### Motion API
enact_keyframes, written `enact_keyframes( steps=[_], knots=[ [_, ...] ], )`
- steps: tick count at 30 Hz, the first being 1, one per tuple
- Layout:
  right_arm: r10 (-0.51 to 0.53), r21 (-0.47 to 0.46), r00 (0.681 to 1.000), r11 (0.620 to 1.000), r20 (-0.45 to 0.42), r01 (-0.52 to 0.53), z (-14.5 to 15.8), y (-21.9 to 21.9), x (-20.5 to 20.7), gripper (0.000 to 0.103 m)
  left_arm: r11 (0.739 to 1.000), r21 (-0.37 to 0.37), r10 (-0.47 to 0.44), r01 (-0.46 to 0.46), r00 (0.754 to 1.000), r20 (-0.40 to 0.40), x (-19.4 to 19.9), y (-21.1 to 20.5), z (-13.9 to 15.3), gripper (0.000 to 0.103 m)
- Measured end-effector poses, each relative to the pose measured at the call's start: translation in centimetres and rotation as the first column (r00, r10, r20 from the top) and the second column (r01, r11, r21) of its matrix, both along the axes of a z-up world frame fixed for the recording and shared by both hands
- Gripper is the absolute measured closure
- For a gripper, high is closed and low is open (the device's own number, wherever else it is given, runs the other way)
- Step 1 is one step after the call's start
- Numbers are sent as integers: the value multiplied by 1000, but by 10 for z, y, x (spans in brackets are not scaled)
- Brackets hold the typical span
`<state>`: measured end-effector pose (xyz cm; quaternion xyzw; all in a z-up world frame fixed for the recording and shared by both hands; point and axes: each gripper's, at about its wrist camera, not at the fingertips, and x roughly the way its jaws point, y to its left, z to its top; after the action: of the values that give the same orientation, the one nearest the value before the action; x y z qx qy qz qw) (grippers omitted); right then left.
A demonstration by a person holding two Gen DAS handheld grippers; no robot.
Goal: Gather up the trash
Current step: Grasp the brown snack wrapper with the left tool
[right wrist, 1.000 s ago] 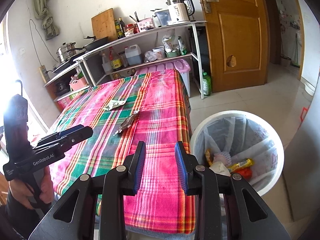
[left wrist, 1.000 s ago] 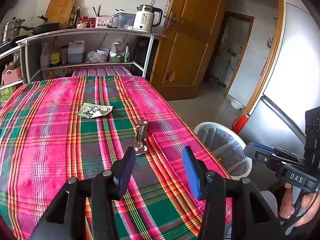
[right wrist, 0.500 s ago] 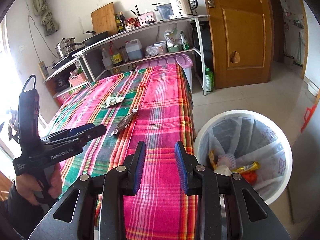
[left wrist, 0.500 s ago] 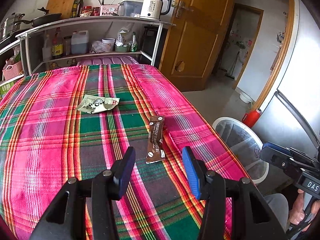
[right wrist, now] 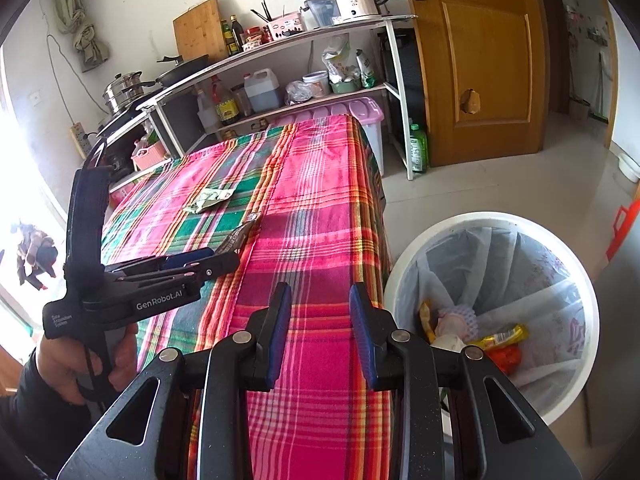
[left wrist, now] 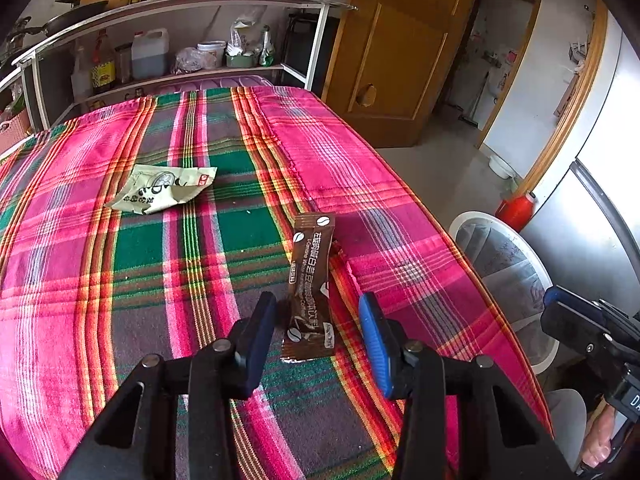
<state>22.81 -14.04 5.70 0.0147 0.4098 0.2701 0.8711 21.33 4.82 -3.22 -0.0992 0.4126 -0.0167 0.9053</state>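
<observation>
Task thing: brown sachet (left wrist: 310, 288), flat on the plaid cloth (left wrist: 168, 248), near the table's bin-side edge.
Long axis: runs away from the left claw (left wrist: 318, 330), nearly in line with where the claw points, far end tipped slightly right.
Left claw: jaws closing, not yet touching; the sachet's near end lies between the fingers (left wrist: 260, 332). A gap shows on both sides, wider on the blue-pad side.
Key relation: the jaws straddle the sachet across its narrow width, so the close falls on the two long edges. Judgement: good alignment; a flat packet may slide or buckle unless the tips sit down on the cloth.
Right claw (right wrist: 320, 330): partly spread, nothing between the pads; hangs over the table edge beside the bin (right wrist: 492, 220).
Nearer hand: left, by far. From the right wrist view the sachet (right wrist: 238, 236) sits well up the table, just past the left claw's tips.
Other trash: pale wrapper (left wrist: 160, 192), crumpled, farther in on the cloth, well apart from both claws.
Bin: on the floor just off the table's right edge, lined, already holding some wrappers.
Step, as judged: pinching the sachet; wrapper untouched.
</observation>
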Motion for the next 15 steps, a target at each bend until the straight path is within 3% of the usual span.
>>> enact_keyframes(
  steps=[6,15],
  knots=[
    [7,-5,1000,1000,3,-7,2,4,-1,72,999,54,-2,2,1000,-12,-1,-6,-1,78],
    [16,-19,1000,1000,25,-15,15,11,-8,72,1000,5,7,-7,999,42,-23,9,7,79]
  ],
)
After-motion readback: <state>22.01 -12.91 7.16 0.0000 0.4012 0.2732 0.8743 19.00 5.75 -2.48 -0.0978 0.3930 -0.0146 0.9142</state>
